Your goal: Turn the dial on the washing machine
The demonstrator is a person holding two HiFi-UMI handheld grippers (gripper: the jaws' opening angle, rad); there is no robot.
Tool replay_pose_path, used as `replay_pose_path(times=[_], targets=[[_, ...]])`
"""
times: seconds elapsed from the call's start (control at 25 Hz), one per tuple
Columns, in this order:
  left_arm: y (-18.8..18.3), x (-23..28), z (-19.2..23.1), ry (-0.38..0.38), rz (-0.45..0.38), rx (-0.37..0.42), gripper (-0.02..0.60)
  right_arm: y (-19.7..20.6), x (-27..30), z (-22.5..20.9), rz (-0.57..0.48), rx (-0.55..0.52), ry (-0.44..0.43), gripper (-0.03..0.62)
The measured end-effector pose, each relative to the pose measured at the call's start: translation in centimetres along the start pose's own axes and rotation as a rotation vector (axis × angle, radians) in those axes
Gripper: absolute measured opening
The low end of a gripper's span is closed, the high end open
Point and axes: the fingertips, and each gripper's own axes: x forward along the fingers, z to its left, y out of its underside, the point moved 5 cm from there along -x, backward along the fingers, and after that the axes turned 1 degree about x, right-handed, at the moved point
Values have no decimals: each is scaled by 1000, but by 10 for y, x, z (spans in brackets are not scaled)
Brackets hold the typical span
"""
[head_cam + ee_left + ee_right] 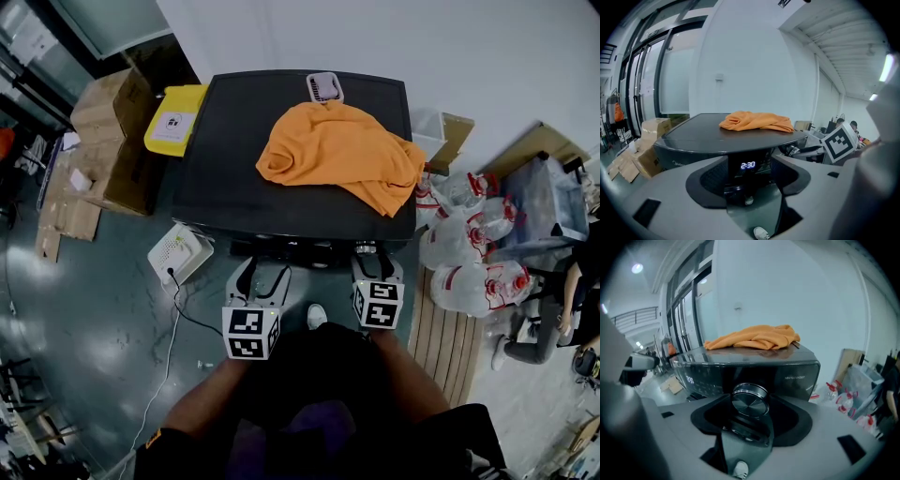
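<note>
A: L gripper?

B: Jaws apart, empty, facing display. Dial's off to its right.

A: R gripper?

B: Jaws apart, dial in the gap, on washing machine front, axis toward jaws. R's nearer.

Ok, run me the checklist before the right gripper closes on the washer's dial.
1. Right gripper jaws apart: ok.
2. Dial lined up between those jaws: ok, it sits centred in the gap in the right gripper view.
3. Pads already touching the dial: cannot tell; there is no firm grip yet.
4. Washing machine powered: ok, its display is lit and reads 2:30.
5. Left gripper out of the way: ok, it is open and empty, facing the display to the dial's left.
6. Orange cloth clear of the front panel: ok, it lies on the machine's top, not over the dial.
</note>
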Motion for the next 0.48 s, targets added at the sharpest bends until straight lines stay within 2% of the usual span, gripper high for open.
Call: replay_pose_path(times=[0.16, 0.24, 0.36, 0.48], targets=[[1, 1, -1, 3, 1, -1, 288, 2, 2, -9, -9, 202, -110, 272], [1, 1, -2, 4, -2, -1, 288, 3, 2, -12, -9, 256, -145, 273], [2, -1, -3, 3, -3, -1, 288, 2, 2, -12, 0, 224, -138, 275], [1, -3, -2, -2, -6, 1, 288, -1, 0, -5, 8, 75, -55, 276]])
